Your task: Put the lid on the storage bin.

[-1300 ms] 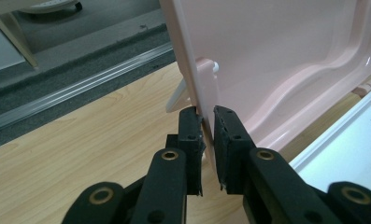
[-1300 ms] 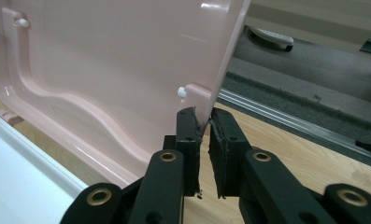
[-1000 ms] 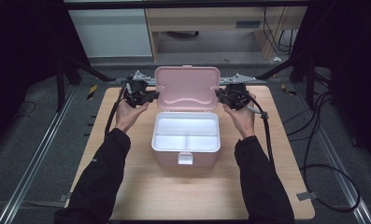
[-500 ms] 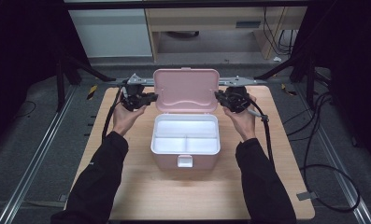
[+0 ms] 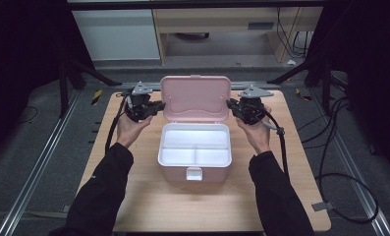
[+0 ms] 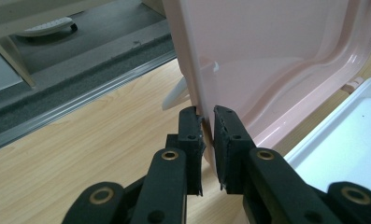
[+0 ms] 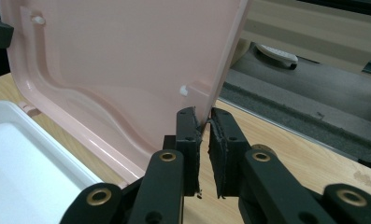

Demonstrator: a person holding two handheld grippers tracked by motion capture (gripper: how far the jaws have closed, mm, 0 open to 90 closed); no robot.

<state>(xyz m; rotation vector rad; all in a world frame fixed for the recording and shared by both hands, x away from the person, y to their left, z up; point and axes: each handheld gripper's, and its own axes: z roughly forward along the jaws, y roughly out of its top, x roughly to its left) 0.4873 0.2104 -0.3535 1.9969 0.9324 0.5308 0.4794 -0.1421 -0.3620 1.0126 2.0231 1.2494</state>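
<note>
The box sits mid-desk, its lid upright. The left gripper and right gripper each clamp their fingers on a lid side edge. Bare desk surrounds the box; its white compartments hold nothing.

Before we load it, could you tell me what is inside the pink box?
The pink box holds a white tray with three bare compartments. Whatever lies beneath the tray is covered.

Your grippers flank a pink box, white tray inside, its lid upright between them.
</note>
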